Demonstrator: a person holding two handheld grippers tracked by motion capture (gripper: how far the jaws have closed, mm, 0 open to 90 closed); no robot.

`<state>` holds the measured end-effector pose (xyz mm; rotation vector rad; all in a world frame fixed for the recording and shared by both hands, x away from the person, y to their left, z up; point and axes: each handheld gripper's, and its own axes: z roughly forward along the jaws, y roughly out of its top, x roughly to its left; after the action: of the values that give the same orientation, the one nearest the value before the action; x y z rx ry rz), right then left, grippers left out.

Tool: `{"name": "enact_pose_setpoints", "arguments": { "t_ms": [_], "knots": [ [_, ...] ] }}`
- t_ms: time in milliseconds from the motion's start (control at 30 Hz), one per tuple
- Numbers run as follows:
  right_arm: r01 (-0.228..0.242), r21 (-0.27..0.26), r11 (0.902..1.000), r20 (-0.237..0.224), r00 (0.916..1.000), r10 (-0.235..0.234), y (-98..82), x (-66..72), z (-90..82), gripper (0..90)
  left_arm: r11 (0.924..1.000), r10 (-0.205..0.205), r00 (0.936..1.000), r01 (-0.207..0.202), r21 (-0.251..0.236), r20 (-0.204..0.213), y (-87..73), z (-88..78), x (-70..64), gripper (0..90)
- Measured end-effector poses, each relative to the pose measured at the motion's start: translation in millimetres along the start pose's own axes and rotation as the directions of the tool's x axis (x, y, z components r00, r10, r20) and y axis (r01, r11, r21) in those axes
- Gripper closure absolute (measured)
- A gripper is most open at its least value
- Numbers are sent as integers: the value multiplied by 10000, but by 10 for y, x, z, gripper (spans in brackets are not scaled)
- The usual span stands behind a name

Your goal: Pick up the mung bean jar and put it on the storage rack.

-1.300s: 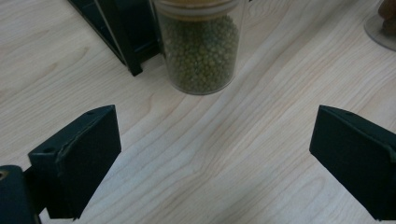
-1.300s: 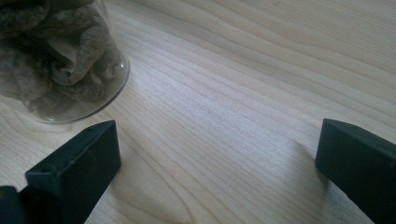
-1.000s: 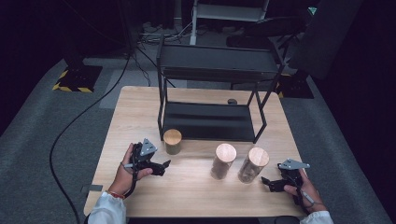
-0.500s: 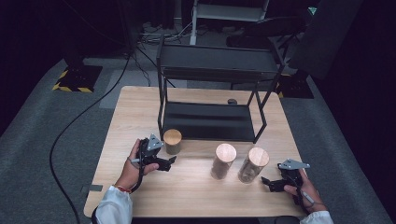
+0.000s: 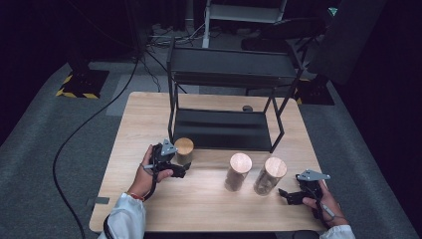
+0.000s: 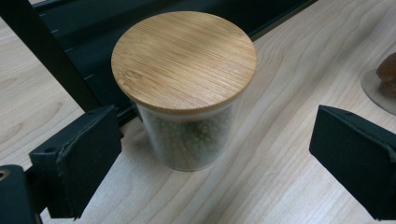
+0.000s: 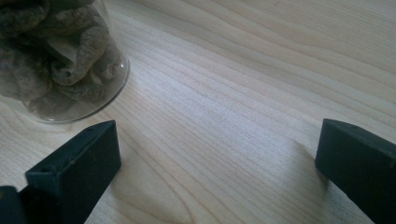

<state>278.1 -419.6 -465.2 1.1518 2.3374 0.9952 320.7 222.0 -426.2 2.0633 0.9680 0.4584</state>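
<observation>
A short glass jar (image 5: 183,150) with a bamboo lid stands by the front left leg of the black metal rack (image 5: 226,74). My left gripper (image 5: 175,167) is open right beside it; in the left gripper view the short jar (image 6: 186,88) sits between and just beyond the wide-apart jaws, untouched. Two taller bamboo-lidded jars, a middle jar (image 5: 238,172) and a right jar (image 5: 269,176), stand mid-table. My right gripper (image 5: 287,195) rests open near the front right, just right of that right jar (image 7: 56,56), which holds brown dried pieces.
The rack has a dark lower shelf (image 5: 224,128) on the wooden table (image 5: 209,204) and an upper shelf above. A small dark object (image 5: 247,108) lies behind the rack. Cables run over the grey floor at left.
My left gripper has moved right and forward up to the short jar, which now lies between its open jaws. The right gripper has stayed put.
</observation>
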Motion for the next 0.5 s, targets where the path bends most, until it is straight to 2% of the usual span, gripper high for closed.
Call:
{"name": "enact_pose_setpoints", "arguments": {
  "t_ms": [500],
  "knots": [
    [-1, -2, 10000, 0, 10000, 1, 0, 0, 0, 0, 9996, -206, 9998, 206, 181, 10, 89, 195, 46, 21]
  ]
}}
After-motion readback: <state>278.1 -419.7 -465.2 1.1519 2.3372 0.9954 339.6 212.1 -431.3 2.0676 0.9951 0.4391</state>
